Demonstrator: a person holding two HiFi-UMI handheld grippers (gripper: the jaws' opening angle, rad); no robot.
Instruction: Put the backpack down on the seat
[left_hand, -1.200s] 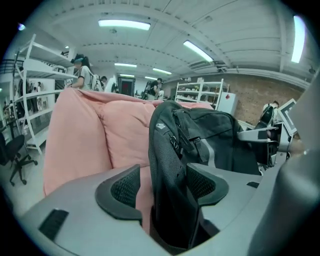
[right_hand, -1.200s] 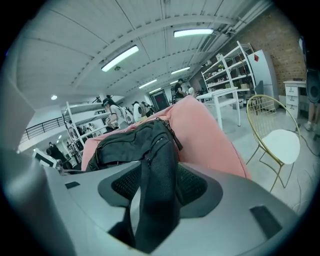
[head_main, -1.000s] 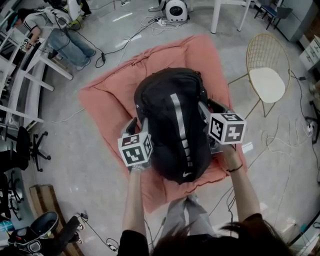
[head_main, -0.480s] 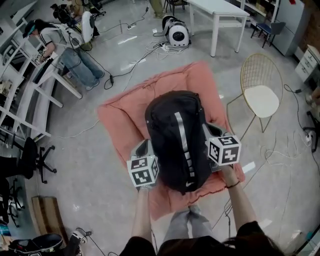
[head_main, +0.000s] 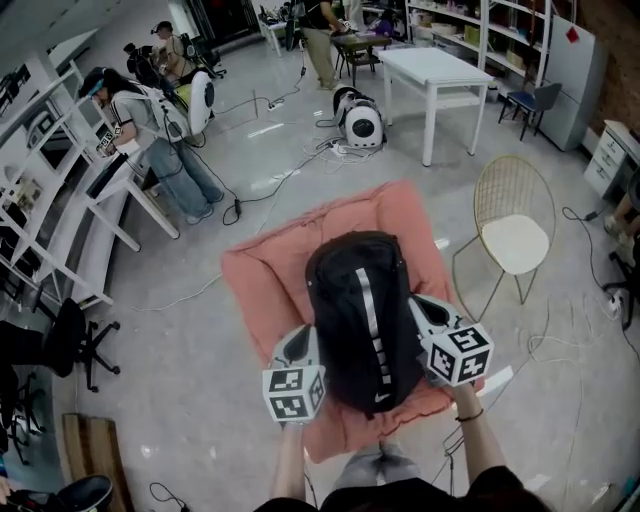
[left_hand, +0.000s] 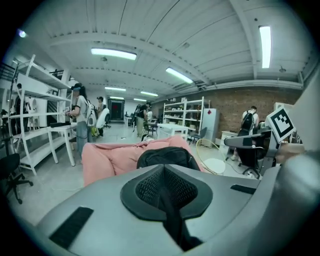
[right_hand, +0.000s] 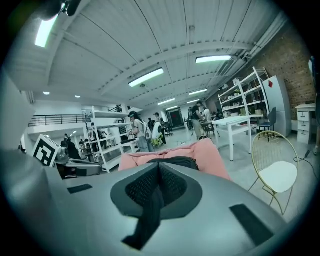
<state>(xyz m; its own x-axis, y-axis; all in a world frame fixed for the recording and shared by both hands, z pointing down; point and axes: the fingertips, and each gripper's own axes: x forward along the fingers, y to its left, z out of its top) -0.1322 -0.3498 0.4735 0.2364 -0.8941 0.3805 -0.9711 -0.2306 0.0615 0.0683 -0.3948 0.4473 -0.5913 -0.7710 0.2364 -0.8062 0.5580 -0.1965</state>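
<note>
A black backpack (head_main: 362, 315) with a silver stripe hangs over a pink floor cushion (head_main: 265, 275), between my two grippers. My left gripper (head_main: 303, 345) is at its left side, my right gripper (head_main: 425, 312) at its right side. In the left gripper view the left gripper (left_hand: 165, 172) is shut, and a black strap (left_hand: 172, 220) runs out from between its pads. The right gripper (right_hand: 159, 172) is shut the same way on another black strap (right_hand: 145, 217). Past the jaws, the backpack's top (left_hand: 162, 156) shows against the cushion (left_hand: 107, 157).
A gold wire chair (head_main: 515, 243) with a white seat stands right of the cushion. A white table (head_main: 440, 75) and a round white machine (head_main: 360, 122) are behind. People stand at white shelving (head_main: 60, 200) on the left. Cables lie on the floor.
Both grippers have come up with the backpack between them. The head view has lifted and now shows more of the room behind the cushion.
</note>
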